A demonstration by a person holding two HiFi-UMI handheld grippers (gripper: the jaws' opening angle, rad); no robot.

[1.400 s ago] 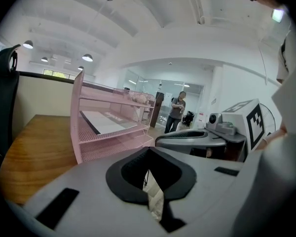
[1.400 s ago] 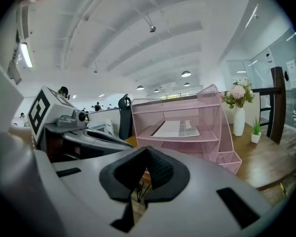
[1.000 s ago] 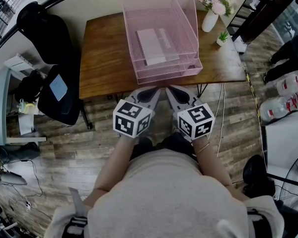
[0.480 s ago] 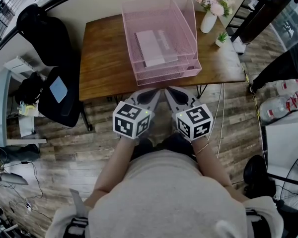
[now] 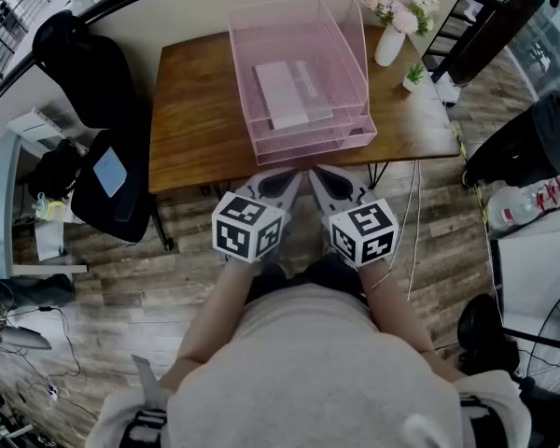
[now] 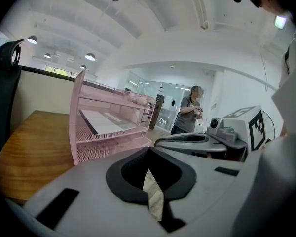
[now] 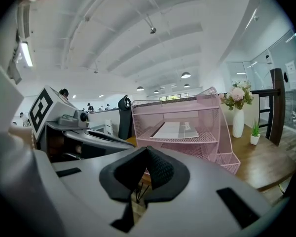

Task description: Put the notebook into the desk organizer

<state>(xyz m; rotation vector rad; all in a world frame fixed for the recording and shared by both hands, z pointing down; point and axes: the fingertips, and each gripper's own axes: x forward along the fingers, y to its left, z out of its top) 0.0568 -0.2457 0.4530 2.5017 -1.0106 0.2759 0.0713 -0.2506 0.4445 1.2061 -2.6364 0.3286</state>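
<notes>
A pink mesh desk organizer (image 5: 353, 40) stands at the back middle of the wooden table (image 5: 196, 110). The grey-white notebook (image 5: 282, 93) lies flat on its middle tier, also visible as the notebook (image 7: 175, 130) in the right gripper view and the notebook (image 6: 106, 123) in the left gripper view. My left gripper (image 5: 282, 177) and right gripper (image 5: 327, 177) hover side by side just off the table's front edge, pointing at the organizer. Both are shut with nothing between the jaws. From the left gripper (image 6: 148, 149) I see the organizer (image 6: 89, 147) ahead to the left; from the right gripper (image 7: 147, 149) the organizer (image 7: 207, 137) is ahead to the right.
A white vase of flowers (image 5: 392, 26) and a small potted plant (image 5: 413, 73) stand on the table's right end. A black office chair (image 5: 93, 110) is left of the table. A person (image 5: 532, 138) stands at the right, near large water bottles (image 5: 532, 203).
Both grippers have stayed where they were. The person at the right edge has walked further into view, toward the bottles.
</notes>
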